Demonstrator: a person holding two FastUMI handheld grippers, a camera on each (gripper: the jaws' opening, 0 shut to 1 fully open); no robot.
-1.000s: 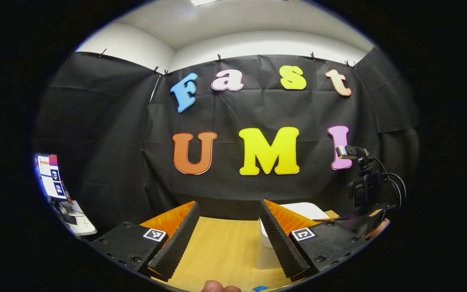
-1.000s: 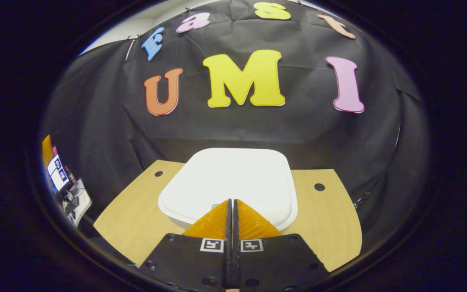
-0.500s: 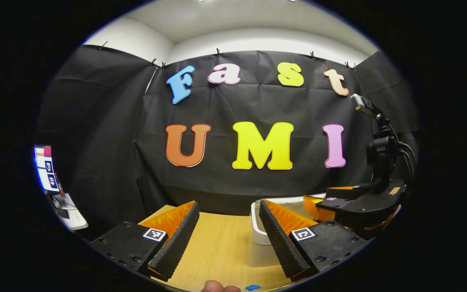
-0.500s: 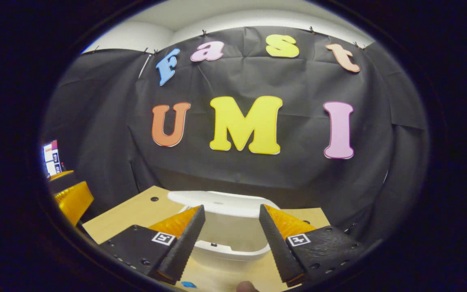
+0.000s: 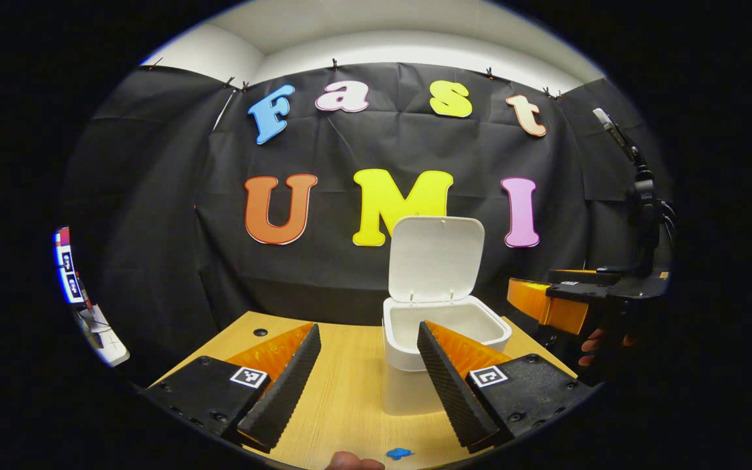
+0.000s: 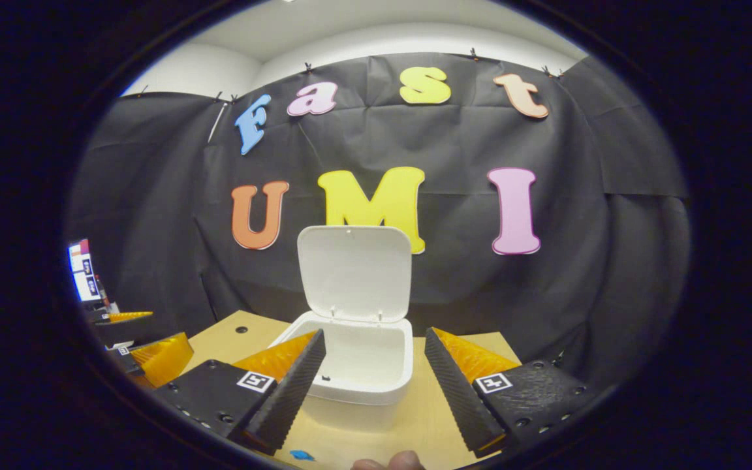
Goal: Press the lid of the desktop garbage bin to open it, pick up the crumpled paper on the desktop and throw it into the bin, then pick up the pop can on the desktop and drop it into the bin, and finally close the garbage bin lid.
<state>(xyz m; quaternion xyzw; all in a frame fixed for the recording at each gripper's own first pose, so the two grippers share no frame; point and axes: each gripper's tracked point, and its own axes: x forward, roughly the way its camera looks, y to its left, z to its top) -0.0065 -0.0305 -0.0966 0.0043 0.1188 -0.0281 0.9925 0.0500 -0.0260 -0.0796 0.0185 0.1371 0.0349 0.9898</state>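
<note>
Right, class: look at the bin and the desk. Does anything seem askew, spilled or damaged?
Nothing stands out. The bin sits upright on the desk, its lid standing open and intact. A small blue scrap lies near the desk's front edge.

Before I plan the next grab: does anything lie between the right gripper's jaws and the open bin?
No. In the right gripper view, the right gripper has open jaws facing the bin, with bare wooden table between.
</note>
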